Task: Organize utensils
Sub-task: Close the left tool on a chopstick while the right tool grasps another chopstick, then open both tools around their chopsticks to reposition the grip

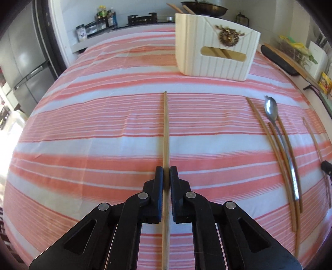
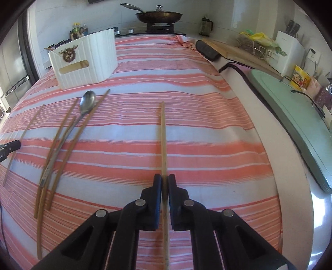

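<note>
My left gripper (image 1: 166,169) is shut on a wooden chopstick (image 1: 165,128) that points forward over the striped cloth. My right gripper (image 2: 164,177) is shut on another wooden chopstick (image 2: 163,137), also pointing forward. A white ribbed utensil box (image 1: 215,47) with a gold emblem stands at the far side and holds some chopsticks; it also shows in the right wrist view (image 2: 85,60). A metal spoon (image 2: 86,103) lies among several loose chopsticks (image 2: 62,133) on the cloth, between the two grippers; the spoon also shows in the left wrist view (image 1: 271,110). The left gripper's tip (image 2: 10,146) shows at the right view's left edge.
A pink and white striped cloth (image 2: 186,83) covers the table. Behind it are a stove with a pan (image 2: 158,16), bottles (image 2: 78,30) and a refrigerator (image 1: 22,68). A black pad (image 2: 207,50), a wooden board (image 2: 238,54) and a green board (image 2: 290,99) lie at the right.
</note>
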`<control>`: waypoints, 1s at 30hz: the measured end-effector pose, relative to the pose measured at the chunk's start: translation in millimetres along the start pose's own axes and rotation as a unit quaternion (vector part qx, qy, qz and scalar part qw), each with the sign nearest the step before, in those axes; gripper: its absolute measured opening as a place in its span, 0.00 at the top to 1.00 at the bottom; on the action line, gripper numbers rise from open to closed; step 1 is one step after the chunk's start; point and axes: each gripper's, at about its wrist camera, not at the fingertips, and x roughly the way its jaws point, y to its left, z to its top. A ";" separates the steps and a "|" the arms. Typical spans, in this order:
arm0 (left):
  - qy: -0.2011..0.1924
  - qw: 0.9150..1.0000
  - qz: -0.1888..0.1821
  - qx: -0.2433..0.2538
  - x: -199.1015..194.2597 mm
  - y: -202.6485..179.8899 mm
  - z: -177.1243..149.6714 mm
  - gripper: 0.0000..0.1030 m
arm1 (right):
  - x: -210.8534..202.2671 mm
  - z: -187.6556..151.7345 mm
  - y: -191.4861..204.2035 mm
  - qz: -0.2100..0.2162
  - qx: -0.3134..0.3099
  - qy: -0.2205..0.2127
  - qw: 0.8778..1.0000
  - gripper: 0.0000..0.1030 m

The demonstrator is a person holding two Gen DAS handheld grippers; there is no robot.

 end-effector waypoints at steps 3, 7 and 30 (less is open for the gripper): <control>0.002 1.000 -0.001 -0.015 -0.4 14.2 -1.5 0.93 | -2.7 -3.2 -8.3 -0.015 0.004 0.000 1.000 0.93; 0.001 0.999 -0.031 -0.029 2.0 18.3 1.5 0.44 | -2.4 -2.9 -7.7 -0.004 0.008 -0.005 1.000 0.67; 0.040 0.998 -0.046 0.022 10.5 18.4 9.1 0.05 | 1.2 4.0 -9.4 0.038 -0.003 0.032 0.999 0.48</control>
